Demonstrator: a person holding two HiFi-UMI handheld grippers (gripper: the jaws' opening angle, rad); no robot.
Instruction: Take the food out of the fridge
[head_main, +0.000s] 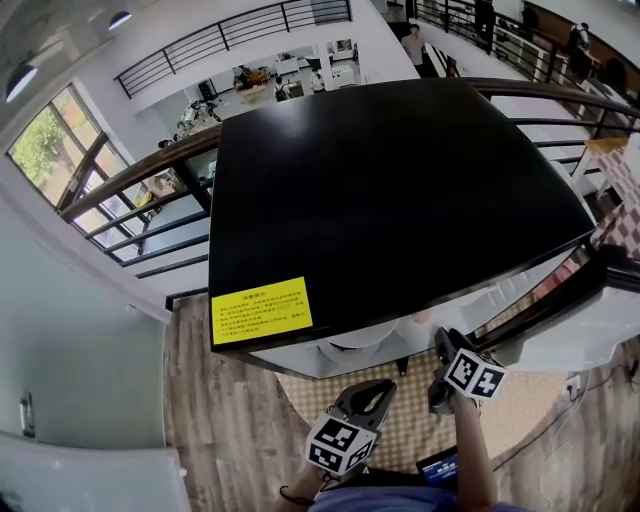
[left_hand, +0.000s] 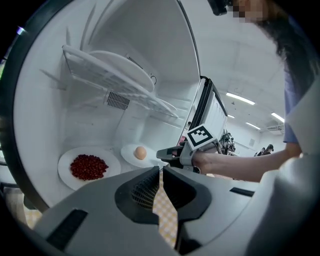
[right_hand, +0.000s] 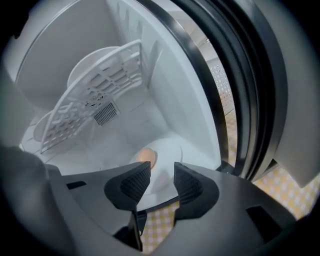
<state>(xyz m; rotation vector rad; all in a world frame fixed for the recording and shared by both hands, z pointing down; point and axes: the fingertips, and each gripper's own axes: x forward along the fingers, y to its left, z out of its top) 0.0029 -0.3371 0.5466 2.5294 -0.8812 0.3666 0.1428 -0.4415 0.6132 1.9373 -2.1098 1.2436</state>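
Inside the white fridge, a plate of small red food sits at the front left, and a white plate bearing an egg sits beside it to the right. My right gripper reaches in toward the egg plate. Its jaws stand open with nothing between them, and the egg and its plate lie just beyond the fingertips of the right gripper. My left gripper hangs back outside the fridge, its jaws closed together and empty. In the head view both the left gripper and the right gripper sit under the fridge's front edge.
A white wire shelf spans the fridge above the plates. The fridge's black top carries a yellow label. The open door's dark seal stands close on the right. A checked mat lies on the wooden floor below.
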